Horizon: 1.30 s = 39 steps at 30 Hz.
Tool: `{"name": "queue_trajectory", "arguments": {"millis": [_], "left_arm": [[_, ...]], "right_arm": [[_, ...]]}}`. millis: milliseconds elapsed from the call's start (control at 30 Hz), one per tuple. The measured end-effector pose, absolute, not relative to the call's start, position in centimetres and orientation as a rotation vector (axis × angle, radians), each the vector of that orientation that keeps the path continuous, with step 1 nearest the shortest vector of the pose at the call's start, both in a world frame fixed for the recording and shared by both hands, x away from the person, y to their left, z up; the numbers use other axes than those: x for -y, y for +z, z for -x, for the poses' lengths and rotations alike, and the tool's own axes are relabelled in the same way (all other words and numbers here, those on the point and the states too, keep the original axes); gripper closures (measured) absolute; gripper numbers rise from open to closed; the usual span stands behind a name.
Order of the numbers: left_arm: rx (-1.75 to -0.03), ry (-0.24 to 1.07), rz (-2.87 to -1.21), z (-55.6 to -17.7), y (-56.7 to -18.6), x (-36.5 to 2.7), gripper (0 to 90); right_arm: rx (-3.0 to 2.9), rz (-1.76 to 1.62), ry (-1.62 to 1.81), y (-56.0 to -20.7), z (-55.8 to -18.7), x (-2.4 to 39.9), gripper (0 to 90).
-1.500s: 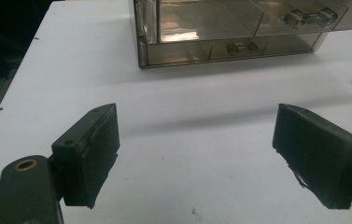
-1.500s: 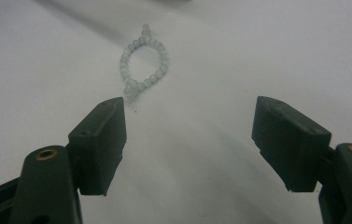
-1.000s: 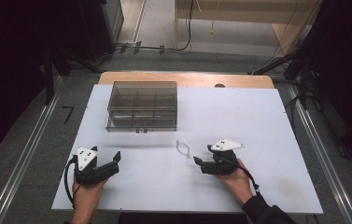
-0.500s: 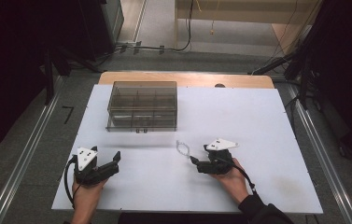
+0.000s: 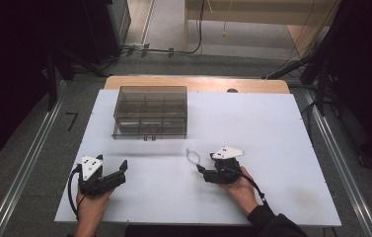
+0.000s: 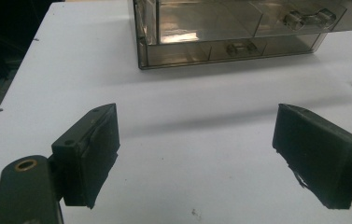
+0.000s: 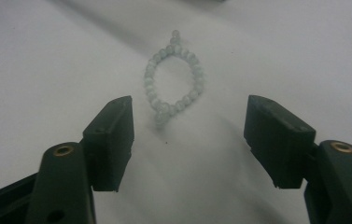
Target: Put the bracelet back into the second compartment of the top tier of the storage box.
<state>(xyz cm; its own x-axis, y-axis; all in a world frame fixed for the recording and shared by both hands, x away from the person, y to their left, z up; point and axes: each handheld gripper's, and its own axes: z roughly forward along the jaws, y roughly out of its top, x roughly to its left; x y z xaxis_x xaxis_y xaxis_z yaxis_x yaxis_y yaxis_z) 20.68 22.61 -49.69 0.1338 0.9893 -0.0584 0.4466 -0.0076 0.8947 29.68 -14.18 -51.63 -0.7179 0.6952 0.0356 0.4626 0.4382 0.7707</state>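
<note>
1. Since the earlier frame your right tongs (image 5: pixel 199 168) have slid left toward the bead bracelet (image 5: pixel 192 156), and their jaws have just been closing a bit; nothing sits between them yet. Left tongs (image 5: pixel 122 168) haven't shifted.
2. Right tongs: jaws apart, gripping nothing, bracelet (image 7: pixel 173 77) just ahead of the tips.
3. Left tongs (image 6: pixel 197 154): wide open, empty, parked on the bench (image 5: pixel 272 133) facing the clear compartment box (image 5: pixel 150 112).
4. Bracelet lies flat on the bench, between the box and your right hand (image 5: pixel 240 185), apart from both.
5. Handling guess: light, floppy string of small smooth beads, likely slippery and sags when lifted.
6. Pinch across the near strand by the larger bead (image 7: pixel 161 110), low to the bench.
</note>
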Motion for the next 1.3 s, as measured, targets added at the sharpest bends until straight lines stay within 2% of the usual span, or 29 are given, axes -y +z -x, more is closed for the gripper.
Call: {"name": "queue_trajectory", "arguments": {"millis": [167, 267, 467, 567, 600, 867, 1133, 1300], "left_arm": [[-1.434, 0.825, -1.583, -20.71, -49.70, -22.62, 15.3], [-1.434, 0.825, -1.582, -20.70, -49.70, -22.61, 15.2], [-1.436, 0.824, -1.584, -20.71, -49.71, -22.61, 15.3], [-1.436, 0.824, -1.585, -20.71, -49.70, -22.60, 15.2], [-1.436, 0.825, -1.586, -20.71, -49.70, -22.61, 15.2], [-1.434, 0.823, -1.585, -20.74, -49.73, -22.62, 15.3], [-1.434, 0.823, -1.584, -20.72, -49.72, -22.63, 15.3], [-1.433, 0.823, -1.580, -20.69, -49.70, -22.66, 15.3]], "right_arm": [[-2.411, -0.987, 1.142, -51.68, -29.69, 13.74, 37.6], [-2.415, -0.974, 1.132, -51.71, -29.77, 13.57, 44.1], [-2.423, -0.962, 1.125, -51.71, -29.77, 13.38, 50.8], [-2.425, -0.941, 1.131, -51.71, -29.73, 13.30, 56.3], [-2.433, -0.929, 1.134, -51.72, -29.70, 13.24, 61.0], [-2.457, -0.906, 1.133, -51.75, -29.75, 13.12, 74.3], [-2.471, -0.920, 1.135, -51.77, -29.92, 13.15, 82.2], [-2.465, -0.924, 1.145, -51.70, -29.92, 13.24, 82.9]]}}
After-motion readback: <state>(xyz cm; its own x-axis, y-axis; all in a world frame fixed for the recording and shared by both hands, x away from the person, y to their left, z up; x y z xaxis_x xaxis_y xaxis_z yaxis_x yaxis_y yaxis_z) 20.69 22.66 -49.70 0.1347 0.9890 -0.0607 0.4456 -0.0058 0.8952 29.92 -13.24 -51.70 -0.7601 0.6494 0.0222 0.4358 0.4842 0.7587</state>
